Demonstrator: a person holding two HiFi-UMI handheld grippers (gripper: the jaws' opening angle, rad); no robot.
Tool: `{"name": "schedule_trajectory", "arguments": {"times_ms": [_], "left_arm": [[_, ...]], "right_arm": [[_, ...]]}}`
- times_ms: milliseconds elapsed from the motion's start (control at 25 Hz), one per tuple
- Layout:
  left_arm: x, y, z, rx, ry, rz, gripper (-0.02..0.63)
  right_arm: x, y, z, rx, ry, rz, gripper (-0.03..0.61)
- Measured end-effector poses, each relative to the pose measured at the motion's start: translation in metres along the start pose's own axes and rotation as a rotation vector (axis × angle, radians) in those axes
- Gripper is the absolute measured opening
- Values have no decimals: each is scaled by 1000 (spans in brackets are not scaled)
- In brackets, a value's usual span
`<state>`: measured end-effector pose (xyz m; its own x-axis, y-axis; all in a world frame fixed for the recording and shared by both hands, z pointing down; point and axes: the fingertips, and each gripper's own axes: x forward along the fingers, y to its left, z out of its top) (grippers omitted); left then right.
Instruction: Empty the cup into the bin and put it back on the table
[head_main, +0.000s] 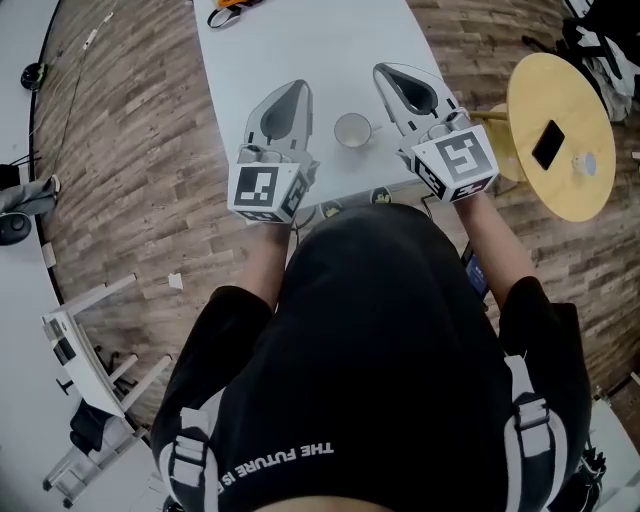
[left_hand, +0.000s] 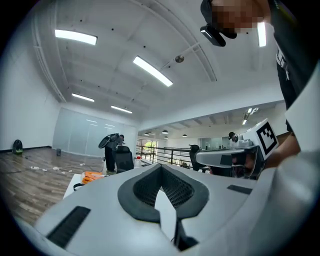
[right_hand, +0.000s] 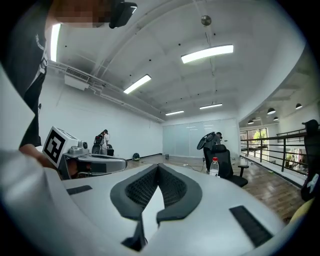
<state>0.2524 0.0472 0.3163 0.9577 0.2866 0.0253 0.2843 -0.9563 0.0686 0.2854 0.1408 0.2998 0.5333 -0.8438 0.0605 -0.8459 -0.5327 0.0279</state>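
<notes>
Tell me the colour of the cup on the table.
White; the cup shows best in the head view.

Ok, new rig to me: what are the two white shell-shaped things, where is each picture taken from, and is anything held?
No robot here: a person holds a gripper in each hand, each with a marker cube. The head view looks down from the person's head: left tongs and right tongs hover over a white table, and a cup stands on it, seen between them. The other two pictures come from cameras riding on each gripper, looking along its tongs into the room. Both pairs are shut and hold nothing. A yellow side table stands at the right.
</notes>
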Motion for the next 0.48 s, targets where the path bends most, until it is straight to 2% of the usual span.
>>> {"name": "schedule_trajectory", "arguments": {"times_ms": [480], "left_arm": [[-5, -8, -1, 20, 12, -25, 21]], "right_arm": [[-5, -4, -9, 35, 9, -22, 15]]}}
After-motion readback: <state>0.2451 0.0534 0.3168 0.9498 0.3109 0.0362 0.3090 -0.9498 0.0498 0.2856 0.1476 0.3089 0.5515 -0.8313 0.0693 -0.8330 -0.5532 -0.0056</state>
